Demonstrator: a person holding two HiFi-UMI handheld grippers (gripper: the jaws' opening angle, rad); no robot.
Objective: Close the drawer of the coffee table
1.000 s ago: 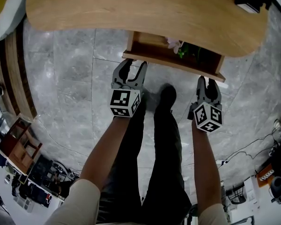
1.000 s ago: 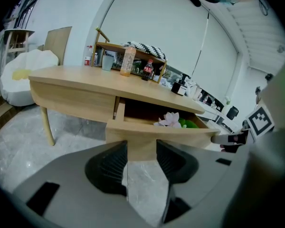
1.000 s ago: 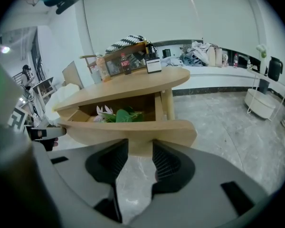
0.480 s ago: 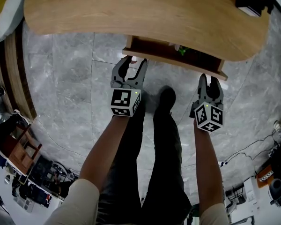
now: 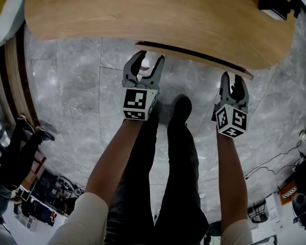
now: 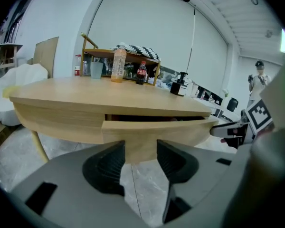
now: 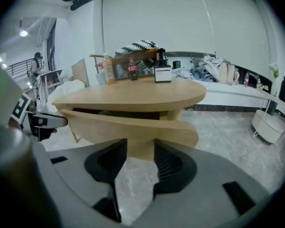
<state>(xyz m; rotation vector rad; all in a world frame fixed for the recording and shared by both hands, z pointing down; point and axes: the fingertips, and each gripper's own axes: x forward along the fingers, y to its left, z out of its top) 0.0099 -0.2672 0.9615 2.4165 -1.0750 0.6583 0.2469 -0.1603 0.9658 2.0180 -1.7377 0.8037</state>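
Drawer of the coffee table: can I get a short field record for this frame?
drawer: almost shut, thin dark gap remains under the tabletop
left claw: open, tips by drawer front, grips nothing
right claw: open, jaws just been opening, tips by drawer front, grips nothing
floor: grey stone tiles

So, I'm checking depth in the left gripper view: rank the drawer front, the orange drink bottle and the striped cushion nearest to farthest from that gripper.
1. Drawer front, just ahead of the left gripper, low centre.
2. Orange drink bottle, on the tabletop's far side.
3. Striped cushion, atop the shelf behind that bottle.
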